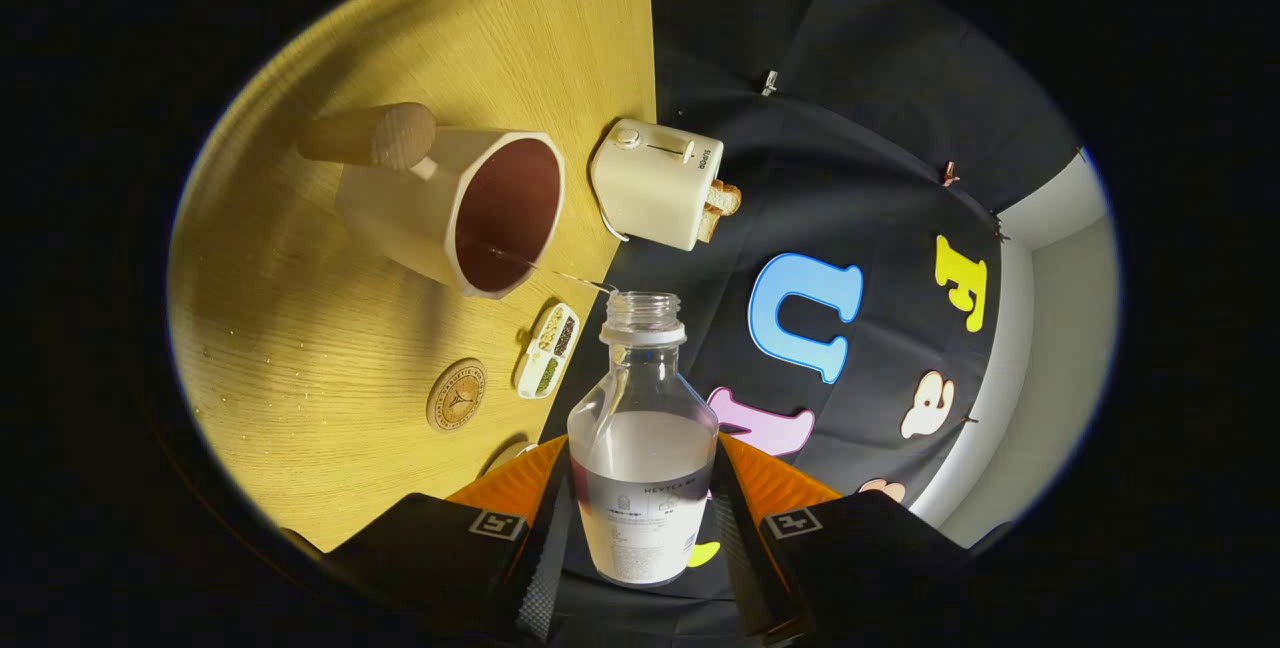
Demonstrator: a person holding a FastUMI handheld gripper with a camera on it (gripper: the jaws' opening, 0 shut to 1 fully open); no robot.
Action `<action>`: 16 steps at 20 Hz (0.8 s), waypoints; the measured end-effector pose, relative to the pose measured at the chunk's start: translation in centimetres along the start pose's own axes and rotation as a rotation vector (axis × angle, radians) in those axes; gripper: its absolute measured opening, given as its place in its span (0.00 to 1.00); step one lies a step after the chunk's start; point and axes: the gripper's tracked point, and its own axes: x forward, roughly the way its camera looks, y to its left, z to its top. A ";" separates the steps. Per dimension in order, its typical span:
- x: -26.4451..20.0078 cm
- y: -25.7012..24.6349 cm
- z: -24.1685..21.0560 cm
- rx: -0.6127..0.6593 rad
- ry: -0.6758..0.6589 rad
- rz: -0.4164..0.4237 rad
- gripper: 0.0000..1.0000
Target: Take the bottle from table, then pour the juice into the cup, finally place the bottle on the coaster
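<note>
Tongs (642,518) clamped on bottle (642,448), neck pointing 12 o'clock. Cup (480,213) mouth lies at 10 o'clock; a thin stream seems to reach it. Coaster (457,394) at 9 o'clock.

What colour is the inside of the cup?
Dark reddish brown inside the cup, against its cream outside; the gripper view shows it, beyond the bottle held in the gripper.

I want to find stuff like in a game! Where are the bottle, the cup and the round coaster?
bottle (641,488): gripper view, on its clear body between the fingers.
cup (400,208): gripper view, on its pale outer wall beside the toaster.
coaster (457,394): gripper view, on the middle of its round top.
</note>
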 end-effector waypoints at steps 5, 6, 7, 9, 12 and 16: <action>0.0 -0.2 0.1 -0.006 -0.002 -0.002 0.71; 0.0 -0.1 0.1 -0.008 -0.003 -0.002 0.71; 0.0 -0.2 0.1 -0.011 -0.003 -0.001 0.71; 0.0 -0.2 0.1 -0.014 -0.004 -0.002 0.71; 0.1 -0.3 0.1 -0.020 -0.005 -0.004 0.71; 0.1 -0.2 0.2 -0.030 -0.009 -0.006 0.71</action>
